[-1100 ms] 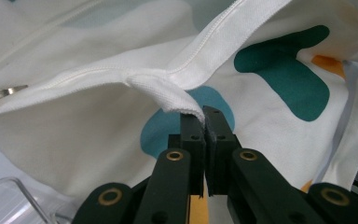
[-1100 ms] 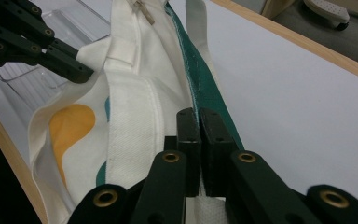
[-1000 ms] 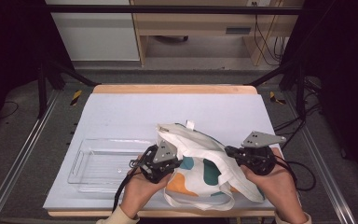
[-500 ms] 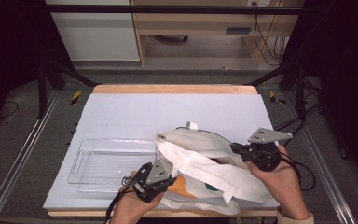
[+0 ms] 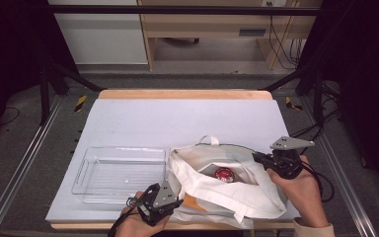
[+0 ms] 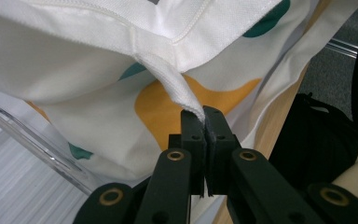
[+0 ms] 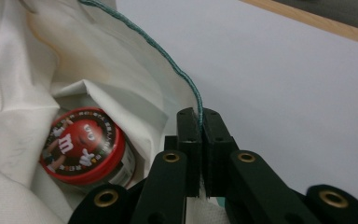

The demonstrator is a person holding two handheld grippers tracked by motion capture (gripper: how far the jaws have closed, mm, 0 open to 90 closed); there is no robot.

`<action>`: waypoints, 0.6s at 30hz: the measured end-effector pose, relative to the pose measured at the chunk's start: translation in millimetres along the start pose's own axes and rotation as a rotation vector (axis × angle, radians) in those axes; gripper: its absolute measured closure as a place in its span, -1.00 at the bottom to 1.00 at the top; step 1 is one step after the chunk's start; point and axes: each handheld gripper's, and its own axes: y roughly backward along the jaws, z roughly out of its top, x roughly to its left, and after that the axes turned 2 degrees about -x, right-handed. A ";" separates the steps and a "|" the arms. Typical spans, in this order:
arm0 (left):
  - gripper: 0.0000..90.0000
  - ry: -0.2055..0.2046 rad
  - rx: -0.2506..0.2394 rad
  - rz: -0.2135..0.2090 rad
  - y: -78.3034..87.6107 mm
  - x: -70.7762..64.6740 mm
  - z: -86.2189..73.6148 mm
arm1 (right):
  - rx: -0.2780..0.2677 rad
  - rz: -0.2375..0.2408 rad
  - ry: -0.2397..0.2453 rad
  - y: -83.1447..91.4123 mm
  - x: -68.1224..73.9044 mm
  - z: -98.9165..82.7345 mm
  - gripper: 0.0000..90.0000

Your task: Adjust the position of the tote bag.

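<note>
Both grippers, left (image 6: 204, 122) and right (image 7: 200, 122), pinch the tote bag (image 5: 237, 197) rim; thin fabric may slip, closing over the red-lidded jar (image 7: 86, 144).

**Free room and obstacles on the bench**

The far half of the bench (image 5: 187, 118) lies bare, open to a pass from either side. Nearer, the clear tray (image 5: 121, 173) stands at the left, just beside the white tote bag (image 5: 227, 197), which covers the near right. The bag's mouth stands open; a red-lidded jar (image 5: 222, 174) sits inside it, with cloth folds close around.
</note>
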 end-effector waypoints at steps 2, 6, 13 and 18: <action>0.96 -0.001 0.010 -0.006 -1.5 -0.5 -2.2 | 0.010 -0.001 -0.010 -2.3 -3.7 -3.6 0.96; 0.96 0.000 0.018 -0.012 -1.9 -0.4 -3.6 | 0.030 -0.009 -0.021 -8.2 -8.8 -10.0 0.95; 0.90 0.036 -0.030 -0.013 1.0 4.0 -1.2 | 0.012 0.014 0.012 -3.1 -0.4 -4.0 0.95; 0.46 0.055 -0.072 0.021 9.2 6.1 5.1 | 0.009 0.030 0.023 -0.3 6.2 -1.4 0.95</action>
